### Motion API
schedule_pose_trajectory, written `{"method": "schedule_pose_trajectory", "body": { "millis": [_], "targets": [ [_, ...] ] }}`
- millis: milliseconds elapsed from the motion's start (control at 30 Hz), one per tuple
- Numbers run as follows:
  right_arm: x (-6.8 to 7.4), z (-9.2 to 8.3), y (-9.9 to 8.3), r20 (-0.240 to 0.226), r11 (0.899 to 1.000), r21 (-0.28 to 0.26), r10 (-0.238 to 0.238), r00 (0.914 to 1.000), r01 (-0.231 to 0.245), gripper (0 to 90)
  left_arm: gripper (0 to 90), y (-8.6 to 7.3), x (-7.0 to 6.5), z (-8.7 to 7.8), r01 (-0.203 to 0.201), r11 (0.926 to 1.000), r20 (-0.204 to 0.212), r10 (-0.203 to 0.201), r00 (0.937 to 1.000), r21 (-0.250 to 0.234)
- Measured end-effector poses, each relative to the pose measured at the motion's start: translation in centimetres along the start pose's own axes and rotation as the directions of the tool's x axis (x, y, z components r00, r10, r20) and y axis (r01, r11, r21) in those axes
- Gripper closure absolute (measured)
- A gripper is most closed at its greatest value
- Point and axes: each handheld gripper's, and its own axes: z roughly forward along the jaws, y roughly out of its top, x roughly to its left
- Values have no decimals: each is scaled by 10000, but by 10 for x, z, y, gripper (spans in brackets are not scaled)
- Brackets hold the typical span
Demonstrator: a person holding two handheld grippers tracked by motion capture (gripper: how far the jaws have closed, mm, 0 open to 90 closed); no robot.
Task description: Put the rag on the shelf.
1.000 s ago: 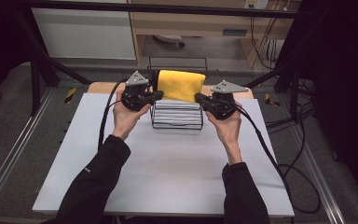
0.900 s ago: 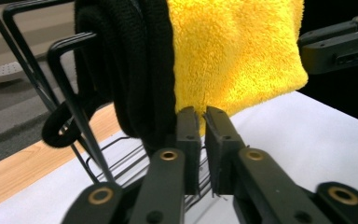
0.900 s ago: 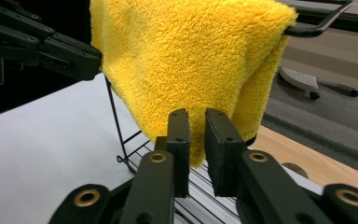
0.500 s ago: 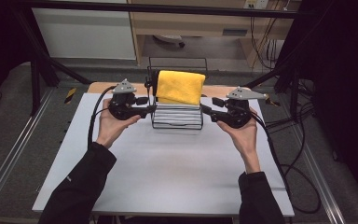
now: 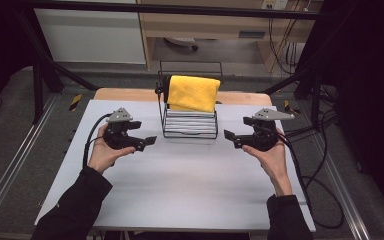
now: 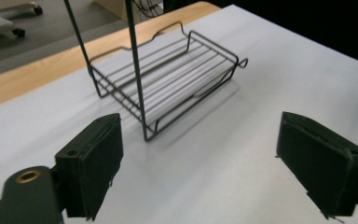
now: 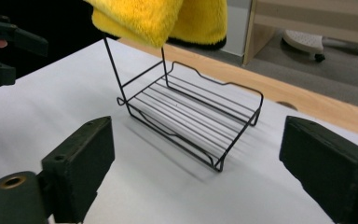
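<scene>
Yellow cloth [image 5: 193, 93] hangs over the rack [image 5: 189, 126] at frame centre, and my left gripper [image 5: 148, 141] and right gripper [image 5: 228, 135] have just been opening, both empty. It sits loosely folded, so I judge a bump to the rack could slide it off.

Looks like a lab / robotics data-collection bay, not a home. White table [image 5: 180, 190] sits inside a black metal frame [image 5: 45, 75], with aluminium rails [image 5: 10, 170] running along the grey floor on both sides. Black-and-yellow hazard tape [image 5: 75, 101] marks the floor by the frame leg. Loose cables [image 5: 325, 200] trail on the floor at right, more hang at the back near a wall socket [image 5: 275, 4]. Plain wooden bench [image 5: 220, 25] behind, office-chair base [image 5: 180, 44] under it. Dark curtained surroundings.
</scene>
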Motion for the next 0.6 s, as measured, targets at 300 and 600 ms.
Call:
{"method": "schedule_pose_trajectory", "body": {
  "millis": [300,600],
  "targets": [
    [-3,1,-36,-178,9983,516,275,9995,-266,50,91,-45,6,-7,428,9984,-433,-412,9982,369],
    [-6,3,-80,-228,9926,1025,678,9974,-651,7,104,-88,11,-14,756,9959,-669,-723,9951,490]
  ]
}}
